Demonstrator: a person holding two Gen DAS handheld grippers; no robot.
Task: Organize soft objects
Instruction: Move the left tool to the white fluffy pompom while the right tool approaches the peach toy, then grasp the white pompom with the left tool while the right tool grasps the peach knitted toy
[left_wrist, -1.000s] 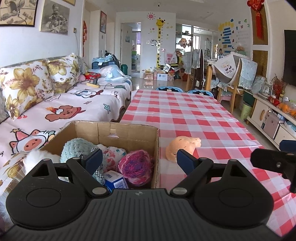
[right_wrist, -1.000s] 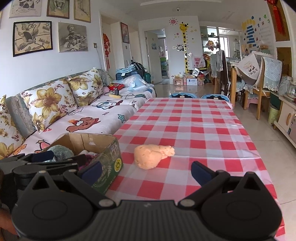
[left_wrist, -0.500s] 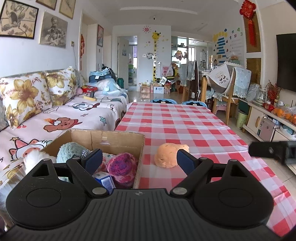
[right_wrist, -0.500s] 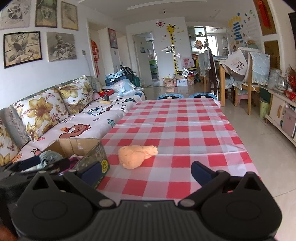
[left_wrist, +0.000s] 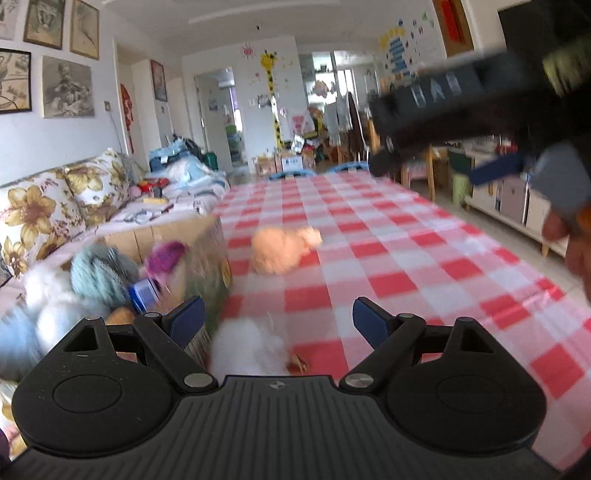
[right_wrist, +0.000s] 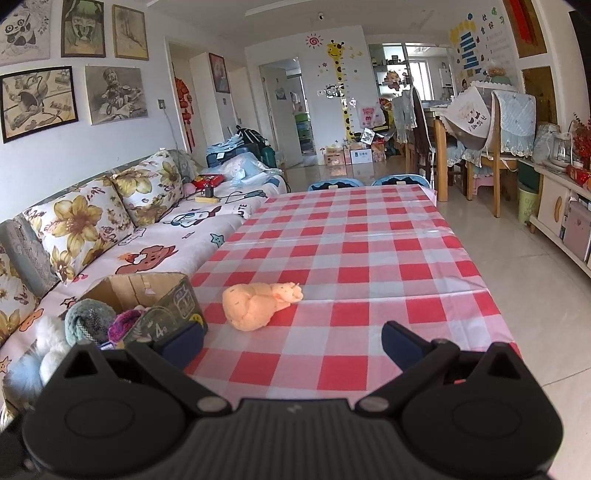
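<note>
An orange plush toy (right_wrist: 258, 304) lies on the red-checked table (right_wrist: 369, 258); it also shows in the left wrist view (left_wrist: 280, 247). A cardboard box (right_wrist: 166, 299) at the table's left edge holds several soft toys, among them a teal one (right_wrist: 86, 321) and a purple one (left_wrist: 166, 254). A white fluffy toy (left_wrist: 247, 347) lies on the table just before my left gripper (left_wrist: 277, 321), which is open and empty. My right gripper (right_wrist: 291, 341) is open and empty, held back from the orange toy.
A sofa (right_wrist: 129, 229) with flowered cushions runs along the table's left side. The right gripper's body (left_wrist: 480, 107) crosses the upper right of the left wrist view, blurred. Chairs (right_wrist: 480, 147) and a low cabinet (right_wrist: 561, 214) stand to the right.
Both grippers have drawn back and risen. The left view has swung right, so the box sits further left and the white fluffy toy has come into view. The left view is blurred.
</note>
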